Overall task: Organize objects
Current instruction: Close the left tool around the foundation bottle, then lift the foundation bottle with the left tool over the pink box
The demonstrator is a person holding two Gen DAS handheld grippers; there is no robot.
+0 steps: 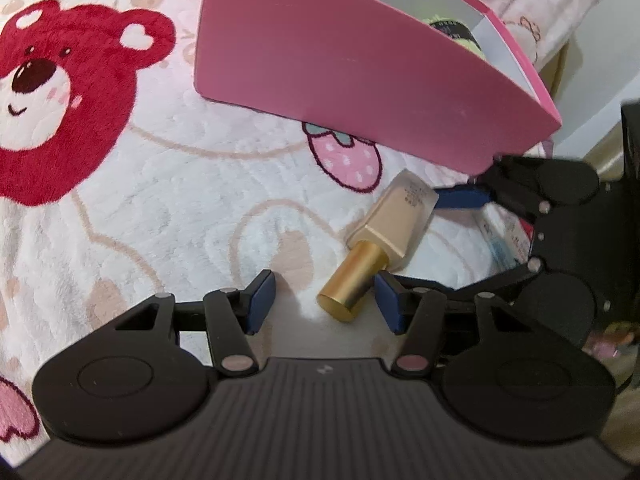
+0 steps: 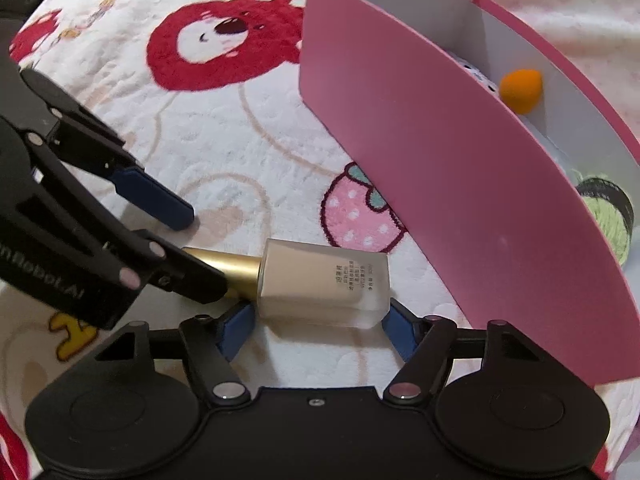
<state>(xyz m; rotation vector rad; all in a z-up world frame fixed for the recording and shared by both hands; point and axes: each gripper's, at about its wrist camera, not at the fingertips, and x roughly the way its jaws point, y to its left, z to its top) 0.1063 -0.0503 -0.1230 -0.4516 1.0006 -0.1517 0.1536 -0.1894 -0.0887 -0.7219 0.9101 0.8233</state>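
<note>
done: sponge (image 2: 520, 90) and a green-capped jar (image 2: 608, 216) already sit in the pink box (image 2: 440, 184)
left: bottle (image 2: 324, 284) lies on the blanket (image 1: 180, 200), just beside the box

left gripper (image 1: 324, 300): jaws apart around the gold cap (image 1: 352, 284), one pad touching, no squeeze yet

right gripper (image 2: 316, 332): straddles the glass body, grip or not, can't tell

room: box wall stands close on one side, blanket free on the other

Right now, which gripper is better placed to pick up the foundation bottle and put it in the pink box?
Right. The right gripper already straddles the bottle body, with the pink box beside it. The left gripper only flanks the gold cap.
</note>
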